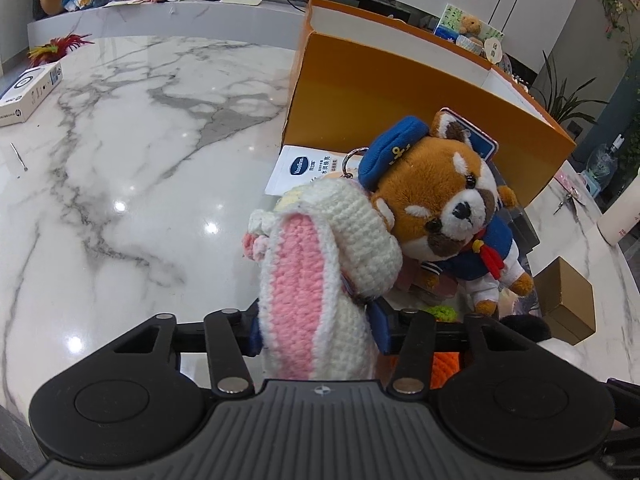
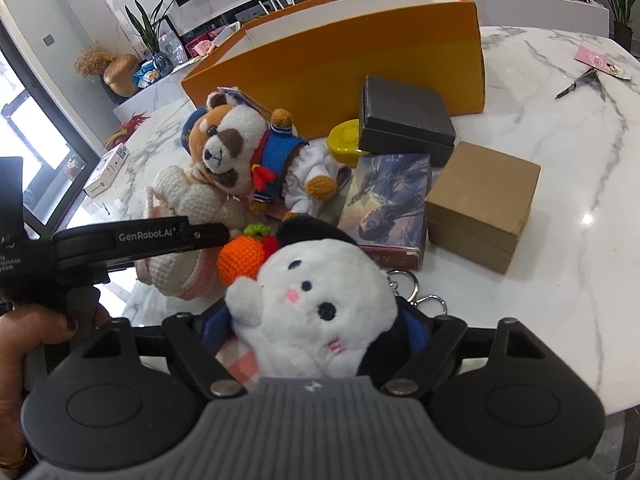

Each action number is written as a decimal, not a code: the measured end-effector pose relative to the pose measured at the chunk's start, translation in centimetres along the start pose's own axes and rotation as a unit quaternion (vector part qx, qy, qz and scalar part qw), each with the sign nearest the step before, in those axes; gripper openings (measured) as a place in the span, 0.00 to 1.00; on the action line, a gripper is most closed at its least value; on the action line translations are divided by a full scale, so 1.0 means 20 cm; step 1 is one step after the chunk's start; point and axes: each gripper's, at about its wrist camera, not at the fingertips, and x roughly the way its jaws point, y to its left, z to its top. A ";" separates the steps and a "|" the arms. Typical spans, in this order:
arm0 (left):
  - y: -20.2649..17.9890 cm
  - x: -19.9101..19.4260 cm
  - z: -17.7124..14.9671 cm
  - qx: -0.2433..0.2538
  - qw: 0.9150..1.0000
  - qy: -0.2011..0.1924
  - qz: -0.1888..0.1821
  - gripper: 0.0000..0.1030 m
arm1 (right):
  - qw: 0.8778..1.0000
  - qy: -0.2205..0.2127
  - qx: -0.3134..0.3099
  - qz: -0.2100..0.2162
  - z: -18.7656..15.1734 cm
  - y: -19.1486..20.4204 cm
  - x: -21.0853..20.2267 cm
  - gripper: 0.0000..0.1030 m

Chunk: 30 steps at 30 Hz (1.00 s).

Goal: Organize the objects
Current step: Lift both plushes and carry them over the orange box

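My left gripper [image 1: 318, 332] is shut on a white and pink crocheted bunny [image 1: 316, 264], its blue pads pressing on both sides of the knit. The bunny leans against a red panda plush in a blue sailor suit [image 1: 440, 200]. In the right wrist view, my right gripper [image 2: 314, 332] is shut on a white plush toy with a black hat [image 2: 316, 280], low over the marble table [image 2: 560, 280]. The left gripper's finger [image 2: 192, 236] reaches in from the left over the bunny [image 2: 188, 200]. A crocheted orange [image 2: 240, 258] sits beside the white plush. The panda [image 2: 236, 140] lies behind.
A tall open orange box [image 2: 360, 52] stands at the back. A black box [image 2: 404, 120], a brown box [image 2: 480, 200], an illustrated box [image 2: 388, 204] and a yellow object [image 2: 344, 140] crowd its front. Scissors [image 2: 576, 84] lie far right. A white carton [image 1: 28, 92] sits far left.
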 end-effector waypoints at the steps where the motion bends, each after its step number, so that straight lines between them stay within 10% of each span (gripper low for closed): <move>1: 0.00 -0.01 0.00 -0.001 1.000 -0.001 -0.002 0.53 | 1.000 -0.001 -0.001 0.000 0.00 0.00 0.00 0.78; 30: 0.09 -0.30 -0.03 -0.012 0.999 -0.034 0.019 0.49 | 0.997 -0.076 0.012 0.010 0.07 -0.09 -0.19 0.77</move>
